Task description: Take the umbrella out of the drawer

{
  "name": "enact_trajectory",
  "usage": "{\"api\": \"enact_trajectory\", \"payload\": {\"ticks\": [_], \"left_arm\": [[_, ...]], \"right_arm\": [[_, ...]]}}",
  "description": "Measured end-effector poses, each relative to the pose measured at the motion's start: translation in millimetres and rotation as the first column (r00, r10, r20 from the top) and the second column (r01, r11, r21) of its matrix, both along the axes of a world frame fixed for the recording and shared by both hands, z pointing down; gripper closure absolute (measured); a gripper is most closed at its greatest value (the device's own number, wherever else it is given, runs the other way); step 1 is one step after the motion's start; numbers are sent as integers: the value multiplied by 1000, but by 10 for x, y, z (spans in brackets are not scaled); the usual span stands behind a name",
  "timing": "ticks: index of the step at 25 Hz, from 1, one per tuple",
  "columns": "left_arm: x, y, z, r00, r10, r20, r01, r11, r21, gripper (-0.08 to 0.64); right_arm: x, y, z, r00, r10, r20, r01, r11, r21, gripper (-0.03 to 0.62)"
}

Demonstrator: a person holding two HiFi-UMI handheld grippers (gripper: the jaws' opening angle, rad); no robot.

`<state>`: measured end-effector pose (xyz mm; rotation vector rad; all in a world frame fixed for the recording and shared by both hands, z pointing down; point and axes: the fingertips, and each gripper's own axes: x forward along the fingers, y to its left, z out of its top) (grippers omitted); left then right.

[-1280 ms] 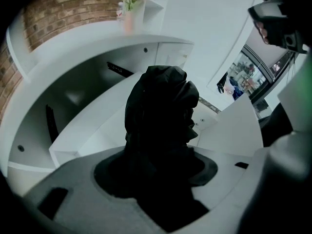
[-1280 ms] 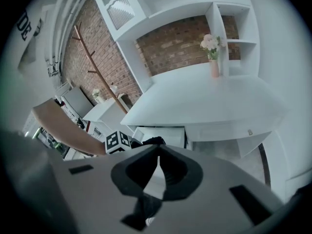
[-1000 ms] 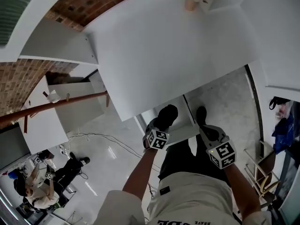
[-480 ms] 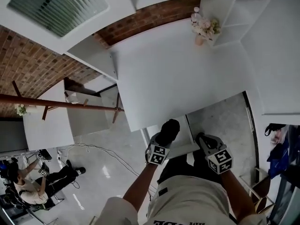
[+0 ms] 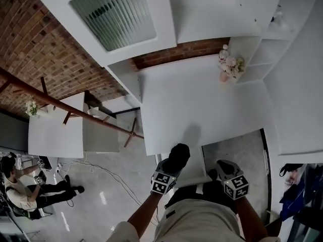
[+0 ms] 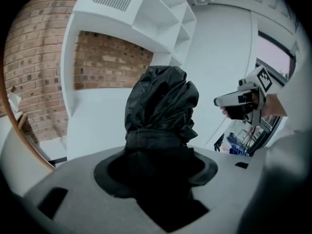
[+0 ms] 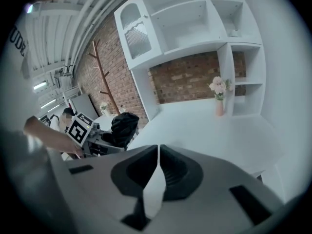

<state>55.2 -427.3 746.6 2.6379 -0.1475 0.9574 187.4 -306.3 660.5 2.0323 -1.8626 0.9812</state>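
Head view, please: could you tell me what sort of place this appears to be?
Likely a home-style set in a studio: white shelving against a brick wall, a flower vase on the counter, and a seated person off to one side.

Umbrella (image 6: pixel 161 106) bottom hidden between jaws

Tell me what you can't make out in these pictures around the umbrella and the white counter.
- Umbrella: its handle end, in the left gripper view, is buried between the left tongs.
- Drawer: open or shut can't be told. In the head view it is hidden below the counter edge and the person's torso.
- Small object on the upper shelf: in the right gripper view, too small to name.
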Motion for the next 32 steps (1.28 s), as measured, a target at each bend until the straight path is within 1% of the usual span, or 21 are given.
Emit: {"api": "enact_trajectory", "payload": {"ticks": [4, 7, 10, 14, 17, 20, 25, 29, 32], "left_arm": [[-39, -135, -332, 996, -54, -76, 54, 999, 0, 301], [-96, -235, -607, 984, -105, -144, 105, 994, -11, 301], [-171, -347, -920, 970, -138, -199, 142, 990, 4, 301], [-248, -507, -1294, 931, -197, -306, 211, 977, 12, 301], [-314, -627, -1513, 905, -232, -357, 256, 966, 22, 301], [-377, -625, -1716, 887, -249, -390, 284, 958, 36, 301], [-433, -542, -2068, 843, -289, -454, 352, 934, 59, 301], [-466, -360, -2225, 818, -322, -477, 401, 913, 70, 301], [-491, -190, -2319, 798, -352, -490, 444, 892, 82, 301]], "right_arm": [[33, -80, -129, 1000, -23, -21, 23, 1000, 20, 559], [13, -173, -231, 998, -47, -42, 48, 998, 38, 558], [-41, -287, -391, 996, -64, -63, 68, 995, 72, 558], [-69, -437, -604, 989, -102, -102, 114, 986, 120, 560], [-72, -537, -685, 984, -126, -124, 144, 978, 149, 558], [-58, -513, -790, 982, -129, -139, 152, 974, 169, 558], [18, -465, -1071, 975, -151, -163, 187, 953, 239, 560], [98, -307, -1257, 972, -161, -173, 206, 937, 284, 558], [223, -135, -1337, 970, -162, -183, 211, 933, 291, 560]]}}
